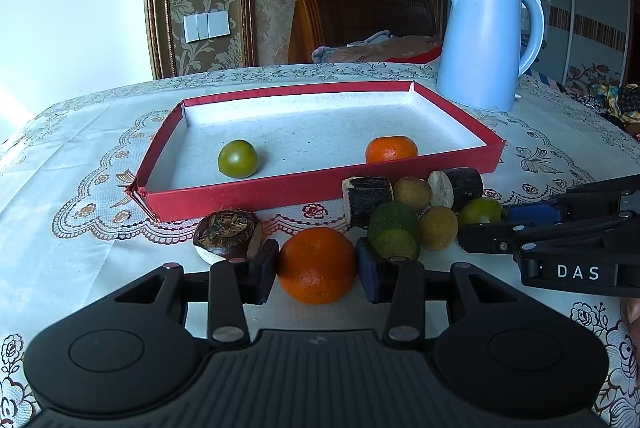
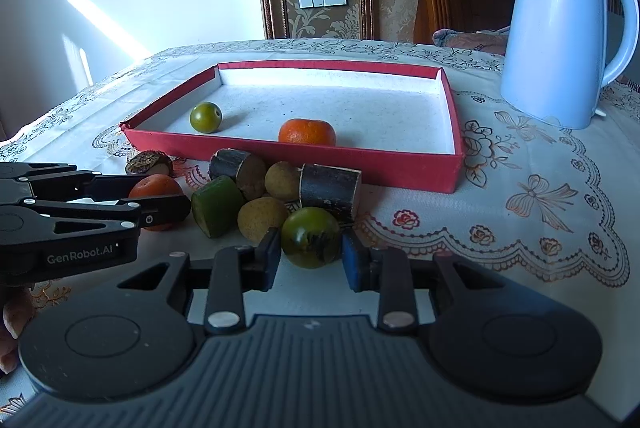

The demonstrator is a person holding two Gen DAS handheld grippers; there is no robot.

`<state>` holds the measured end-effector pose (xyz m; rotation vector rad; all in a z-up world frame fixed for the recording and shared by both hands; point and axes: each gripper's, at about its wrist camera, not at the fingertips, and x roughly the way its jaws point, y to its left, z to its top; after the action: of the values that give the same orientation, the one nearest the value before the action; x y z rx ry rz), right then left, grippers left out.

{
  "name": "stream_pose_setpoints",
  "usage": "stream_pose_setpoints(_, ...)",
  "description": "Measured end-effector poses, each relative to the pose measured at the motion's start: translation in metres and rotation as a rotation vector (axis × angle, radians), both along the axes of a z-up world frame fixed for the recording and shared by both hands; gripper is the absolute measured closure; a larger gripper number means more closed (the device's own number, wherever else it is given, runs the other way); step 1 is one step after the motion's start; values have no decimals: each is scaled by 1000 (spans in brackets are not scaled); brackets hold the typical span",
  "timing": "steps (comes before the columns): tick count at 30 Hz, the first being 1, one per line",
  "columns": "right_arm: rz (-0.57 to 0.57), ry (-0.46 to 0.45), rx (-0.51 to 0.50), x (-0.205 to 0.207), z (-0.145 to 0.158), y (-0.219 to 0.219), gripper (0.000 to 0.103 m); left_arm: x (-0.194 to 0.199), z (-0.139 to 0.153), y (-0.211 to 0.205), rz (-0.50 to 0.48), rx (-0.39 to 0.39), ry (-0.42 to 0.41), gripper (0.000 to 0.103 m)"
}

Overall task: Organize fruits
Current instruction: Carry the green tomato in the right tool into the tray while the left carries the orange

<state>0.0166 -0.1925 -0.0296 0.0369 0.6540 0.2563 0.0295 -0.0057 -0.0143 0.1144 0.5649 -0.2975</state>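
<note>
Left wrist view, lower centre: the left gripper (image 1: pixel 317 266) is closed on an orange (image 1: pixel 317 265), both pads pressed against its sides, the fruit resting on the lace tablecloth (image 1: pixel 80 268). Right wrist view, lower centre: the right gripper (image 2: pixel 308 255) is clamped narrow on a green fruit (image 2: pixel 311 237) with a dark scuff on its skin, pads touching either side. Between the two grippers lies the loose pile, just in front of the near wall of the red tray (image 2: pixel 450 164): two dark bark-covered stem pieces (image 2: pixel 330 195), a cut green chunk (image 2: pixel 216 206), two tan round fruits (image 2: pixel 262 220), and a dark water chestnut (image 1: pixel 228 233) at centre left of the left view, touching that gripper's left finger. Inside the tray, on its white floor, a small green fruit (image 1: pixel 238 159) sits left of centre and a tangerine (image 1: pixel 391 149) sits right of centre against the near wall (well apart from each other). A pale blue kettle (image 1: pixel 486 40) stands at the upper right of both views, just beyond the tray's far right corner. Wooden headboard (image 1: pixel 360 16) and patterned wallpaper fill the upper background. A fingertip shows at the right edge of the left view.
</note>
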Motion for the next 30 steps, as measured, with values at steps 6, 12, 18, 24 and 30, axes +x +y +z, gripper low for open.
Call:
stream_pose_setpoints(6, -3, -5, -20, 0, 0, 3, 73, 0, 0, -2, 34, 28, -9, 62)
stream_pose_setpoints(12, -9, -22, -37, -3, 0, 5, 74, -5, 3, 0, 110, 43, -41, 62)
stream_pose_setpoints(18, -18, -56, -30, -8, 3, 2, 74, -16, 9, 2, 183, 51, -123, 62)
stream_pose_setpoints(24, -31, -89, -34, -12, 6, 2, 74, -17, 11, 7, 231, 40, -132, 62)
stream_pose_setpoints(30, -53, -114, -13, -13, 9, -2, 74, -16, 14, 10, 270, 44, -148, 62)
